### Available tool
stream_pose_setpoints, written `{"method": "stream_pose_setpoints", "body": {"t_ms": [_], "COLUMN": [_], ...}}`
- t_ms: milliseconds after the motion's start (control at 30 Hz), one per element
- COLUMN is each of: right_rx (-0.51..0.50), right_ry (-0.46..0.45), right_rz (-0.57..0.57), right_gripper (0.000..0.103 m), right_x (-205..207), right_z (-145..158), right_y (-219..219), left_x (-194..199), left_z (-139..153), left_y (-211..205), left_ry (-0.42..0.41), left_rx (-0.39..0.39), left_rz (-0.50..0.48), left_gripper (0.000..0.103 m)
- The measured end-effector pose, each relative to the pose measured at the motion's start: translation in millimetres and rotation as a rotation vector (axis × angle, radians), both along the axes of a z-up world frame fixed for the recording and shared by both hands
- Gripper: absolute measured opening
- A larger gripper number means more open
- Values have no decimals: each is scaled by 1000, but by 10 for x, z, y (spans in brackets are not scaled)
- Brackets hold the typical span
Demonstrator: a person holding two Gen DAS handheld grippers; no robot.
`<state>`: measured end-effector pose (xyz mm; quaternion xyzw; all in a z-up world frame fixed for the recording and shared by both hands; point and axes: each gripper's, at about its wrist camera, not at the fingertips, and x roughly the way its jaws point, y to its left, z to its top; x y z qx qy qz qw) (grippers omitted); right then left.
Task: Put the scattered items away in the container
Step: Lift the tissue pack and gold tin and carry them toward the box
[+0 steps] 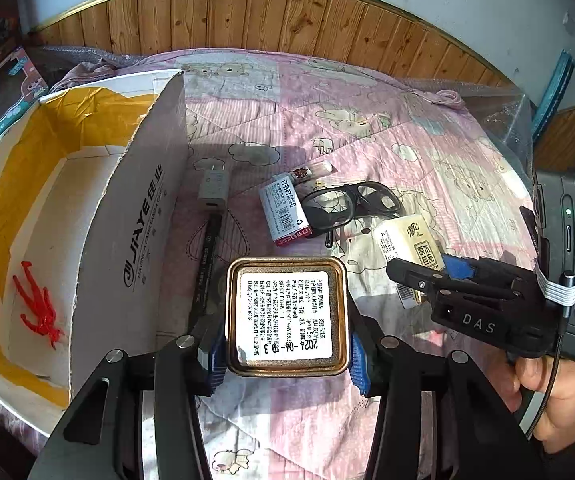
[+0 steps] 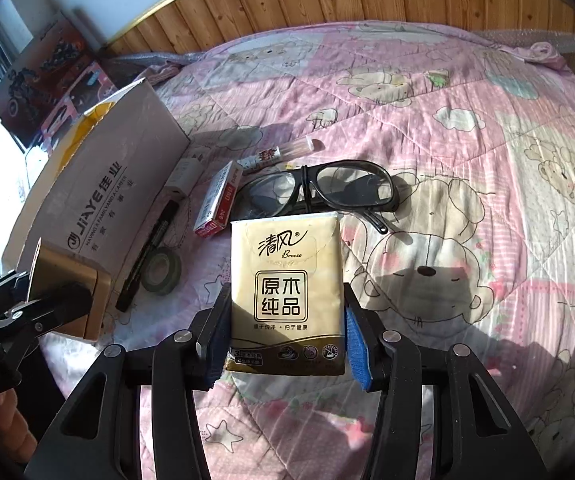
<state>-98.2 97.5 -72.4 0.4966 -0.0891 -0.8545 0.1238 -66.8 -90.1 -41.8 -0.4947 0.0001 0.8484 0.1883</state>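
Gripping a gold square tin (image 1: 286, 316) by its sides, the left gripper (image 1: 286, 354) holds it label-up just beside the cardboard box (image 1: 127, 248), where a red toy figure (image 1: 37, 308) lies inside. The right gripper (image 2: 286, 338) is clamped on a tissue pack (image 2: 286, 292). On the pink quilt (image 2: 467, 160) beyond lie black glasses (image 2: 319, 192), a staples box (image 2: 217, 204), a tape roll (image 2: 162, 271), a black marker (image 2: 149, 254), a grey charger (image 1: 213, 190) and a small tube (image 2: 283, 152).
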Motion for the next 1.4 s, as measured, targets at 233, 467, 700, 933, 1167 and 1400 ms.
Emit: {"method": "stream_pose_setpoints", "body": {"t_ms": [233,467,700,933,1167,1400], "right_rx": [20,18,61,34,-20,-6], "right_ry": [12,22,46,86,77,101], "right_rz": [-3,-15,-31,-92,-127,-98], "right_gripper": [52,52,52,52,52,52], "right_x": [200,507,755,1017,1234,1343], "right_z": [63,97,187,402,523,732], "right_y": [-131,-322,-560,-570,-583,-712], "left_x": [227,386,495,567,636,697], "left_z": [179,248,347,440,627,761], "left_y": [-186,-321,-511,-639,-760,-907], "left_ry": [26,31,45,54,75,81], "left_rx": [46,86,147,161,167,167], "left_rz": [8,12,14,3,0,22], "left_gripper": [49,49,49,49,49,49]}}
